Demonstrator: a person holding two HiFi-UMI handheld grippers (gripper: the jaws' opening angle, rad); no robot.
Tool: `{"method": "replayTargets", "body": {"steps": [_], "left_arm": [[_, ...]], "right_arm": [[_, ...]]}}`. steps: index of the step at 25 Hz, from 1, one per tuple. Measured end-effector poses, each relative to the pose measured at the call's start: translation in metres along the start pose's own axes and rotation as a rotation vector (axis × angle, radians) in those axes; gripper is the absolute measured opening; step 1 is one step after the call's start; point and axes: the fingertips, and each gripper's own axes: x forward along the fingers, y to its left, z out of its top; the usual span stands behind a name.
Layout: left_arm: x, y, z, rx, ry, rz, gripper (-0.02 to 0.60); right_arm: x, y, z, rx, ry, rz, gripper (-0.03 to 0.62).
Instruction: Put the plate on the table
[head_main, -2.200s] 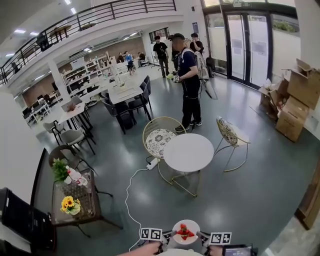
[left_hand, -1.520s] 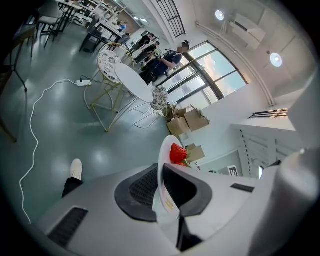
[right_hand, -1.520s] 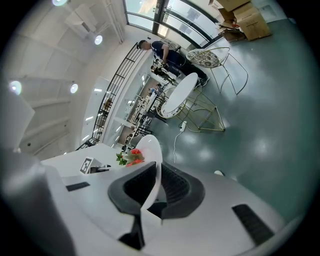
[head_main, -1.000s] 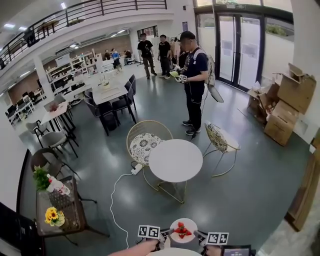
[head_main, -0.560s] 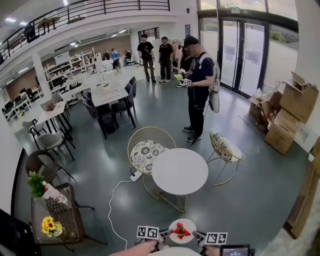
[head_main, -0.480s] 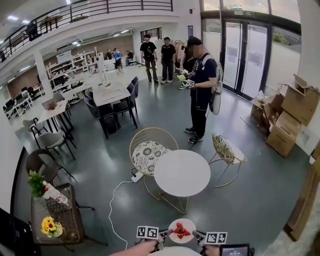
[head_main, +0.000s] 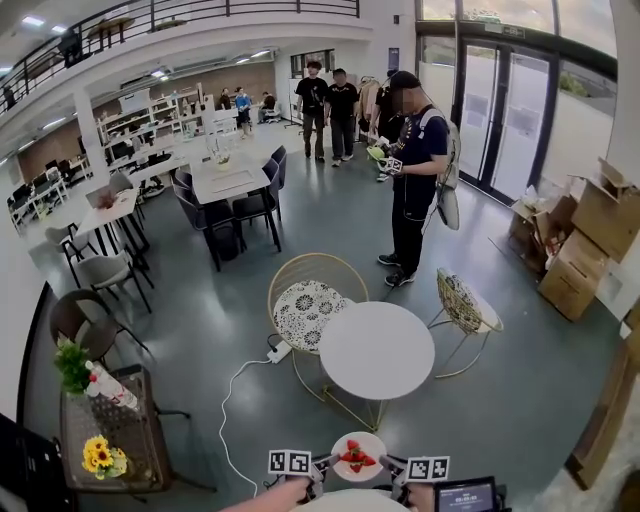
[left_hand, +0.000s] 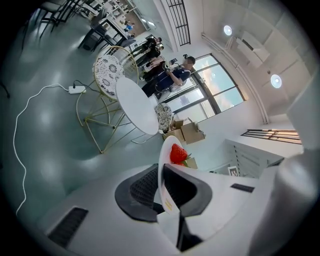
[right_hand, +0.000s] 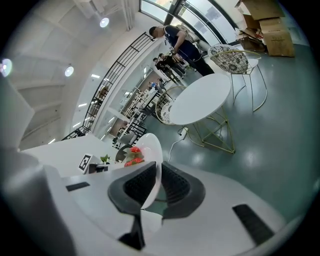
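Note:
A white plate (head_main: 358, 455) with red strawberries (head_main: 351, 455) hangs at the bottom of the head view, held level between both grippers. My left gripper (head_main: 322, 464) is shut on its left rim and my right gripper (head_main: 392, 465) on its right rim. The left gripper view shows the plate (left_hand: 162, 160) edge-on in the jaws of the left gripper (left_hand: 161, 187), with a strawberry (left_hand: 177, 152) above. In the right gripper view the right gripper (right_hand: 157, 182) pinches the plate (right_hand: 149, 150). The round white table (head_main: 377, 350) stands a short way ahead on gold legs.
A gold wire chair (head_main: 310, 300) stands left of the table and another chair (head_main: 463, 302) right of it. Beyond it stands a person in dark clothes (head_main: 415, 180). A white cable and power strip (head_main: 278, 351) lie on the floor. A side table with flowers (head_main: 105, 425) is at left, and cardboard boxes (head_main: 585, 240) at right.
The round table has come lower and closer in the head view. The plate stays held between both grippers, still level with the strawberries on it.

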Motion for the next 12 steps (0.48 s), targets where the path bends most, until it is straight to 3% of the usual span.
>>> {"method": "replayTargets", "body": {"steps": [5, 12], "left_arm": [[-0.005, 0.012, 0.002, -0.027, -0.011, -0.019, 0.021], [-0.009, 0.022, 0.028, -0.042, -0.051, 0.039, 0.021]], "right_arm": [[0.015, 0.000, -0.004, 0.002, 0.029, -0.007, 0.026], [0.042, 0.002, 0.017, -0.011, 0.080, 0.029, 0.027]]}}
